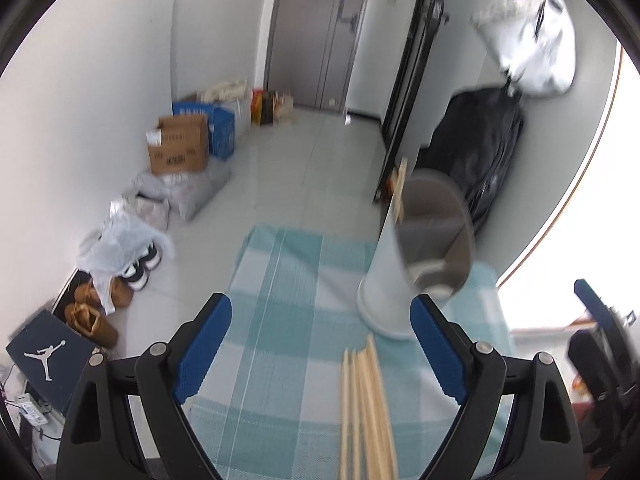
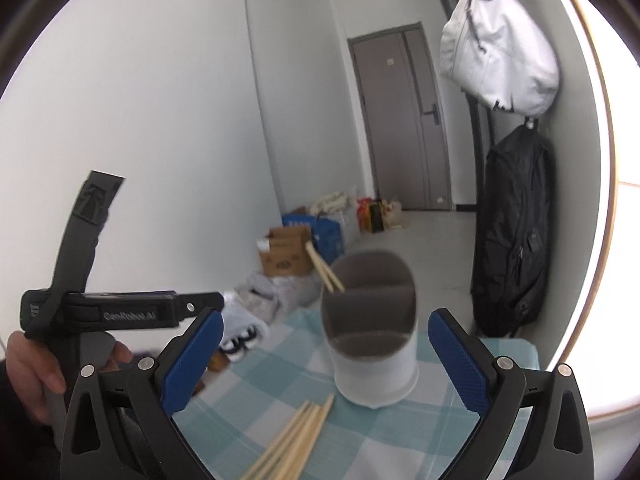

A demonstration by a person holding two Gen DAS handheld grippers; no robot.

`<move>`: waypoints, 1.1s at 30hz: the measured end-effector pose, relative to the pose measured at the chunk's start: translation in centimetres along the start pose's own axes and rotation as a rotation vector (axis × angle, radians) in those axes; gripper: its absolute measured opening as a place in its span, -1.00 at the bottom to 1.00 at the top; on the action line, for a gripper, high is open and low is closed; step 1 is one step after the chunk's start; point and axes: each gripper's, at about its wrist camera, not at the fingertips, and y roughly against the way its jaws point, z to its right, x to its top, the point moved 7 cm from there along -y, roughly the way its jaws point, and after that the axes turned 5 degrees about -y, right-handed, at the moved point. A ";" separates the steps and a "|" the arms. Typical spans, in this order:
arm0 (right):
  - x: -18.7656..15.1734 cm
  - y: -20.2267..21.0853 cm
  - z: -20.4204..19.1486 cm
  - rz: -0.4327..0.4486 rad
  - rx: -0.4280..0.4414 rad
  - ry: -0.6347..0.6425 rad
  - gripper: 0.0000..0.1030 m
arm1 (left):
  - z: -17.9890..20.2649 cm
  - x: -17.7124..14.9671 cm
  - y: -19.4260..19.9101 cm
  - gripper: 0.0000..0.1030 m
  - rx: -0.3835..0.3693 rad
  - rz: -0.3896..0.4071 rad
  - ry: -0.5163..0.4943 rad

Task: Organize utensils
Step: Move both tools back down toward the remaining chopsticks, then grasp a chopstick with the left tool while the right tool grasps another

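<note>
A white utensil holder (image 1: 392, 280) with a grey divided inside stands on the blue checked tablecloth (image 1: 280, 320); it also shows in the right wrist view (image 2: 376, 368). A pair of wooden chopsticks (image 2: 324, 272) leans in its left compartment. Several loose chopsticks (image 1: 366, 412) lie on the cloth in front of it, also seen in the right wrist view (image 2: 296, 436). My left gripper (image 1: 320, 348) is open and empty above the loose chopsticks. My right gripper (image 2: 326, 356) is open and empty, facing the holder.
Cardboard boxes (image 1: 180, 148), bags and shoes (image 1: 140, 268) line the floor by the left wall. A black backpack (image 2: 516, 232) and a white bag (image 2: 500, 44) hang on the right wall. The left hand-held gripper body (image 2: 100, 312) shows at the left.
</note>
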 end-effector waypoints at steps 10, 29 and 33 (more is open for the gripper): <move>-2.8 -3.6 3.1 -0.171 -0.003 -0.160 1.00 | -0.1 -6.1 -7.1 0.70 -0.010 -0.312 -0.088; -3.2 -4.7 6.1 -0.242 -0.047 -0.267 1.00 | 0.7 -9.2 -10.0 0.68 0.072 -0.551 -0.167; -3.0 -4.0 6.5 -0.232 -0.040 -0.295 1.00 | 1.3 -8.9 -9.7 0.68 0.084 -0.548 -0.183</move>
